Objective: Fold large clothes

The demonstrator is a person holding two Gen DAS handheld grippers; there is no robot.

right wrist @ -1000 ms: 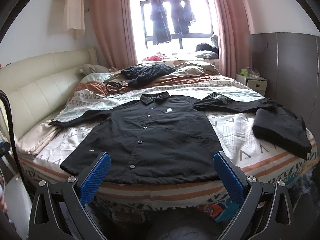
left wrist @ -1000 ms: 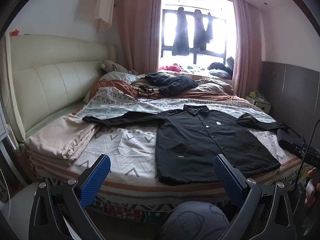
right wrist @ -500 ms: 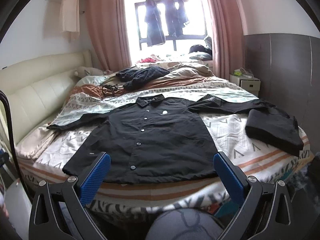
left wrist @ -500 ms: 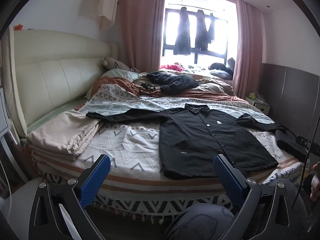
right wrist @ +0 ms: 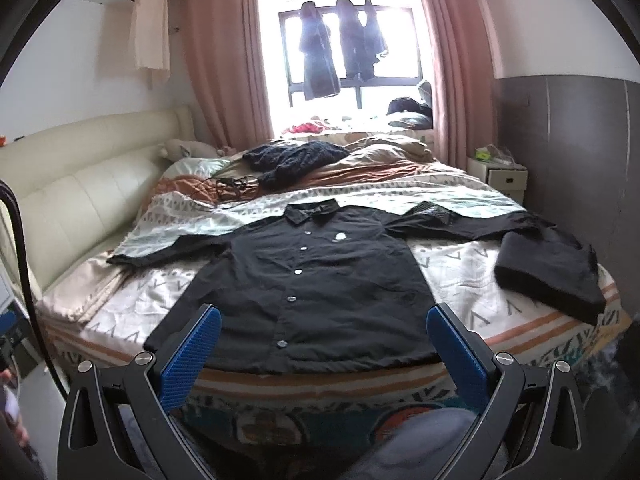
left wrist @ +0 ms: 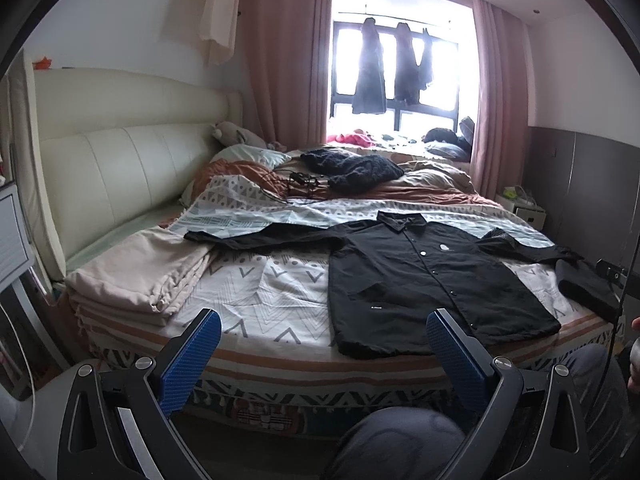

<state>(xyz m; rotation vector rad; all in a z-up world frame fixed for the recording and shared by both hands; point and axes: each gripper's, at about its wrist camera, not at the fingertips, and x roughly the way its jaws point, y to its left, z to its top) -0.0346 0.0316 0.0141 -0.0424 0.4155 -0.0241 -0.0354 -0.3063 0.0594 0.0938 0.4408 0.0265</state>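
Note:
A black button-up shirt (left wrist: 424,280) lies flat, front up, on the bed with both sleeves spread sideways; it also shows in the right wrist view (right wrist: 308,280). Its hem is near the bed's front edge. My left gripper (left wrist: 322,344) is open and empty, held off the bed's front edge to the left of the shirt. My right gripper (right wrist: 322,340) is open and empty, in front of the shirt's hem and not touching it.
A folded black garment (right wrist: 552,276) lies on the bed's right side. Folded beige bedding (left wrist: 140,276) lies at the left. A dark knit item (left wrist: 352,168) and cables lie farther back. My knee (left wrist: 396,440) is below. A nightstand (right wrist: 500,176) stands at the right.
Both grippers have pulled back and down from the bed, so more of its front edge and skirt shows. The shirt has not moved. Both grippers stay open.

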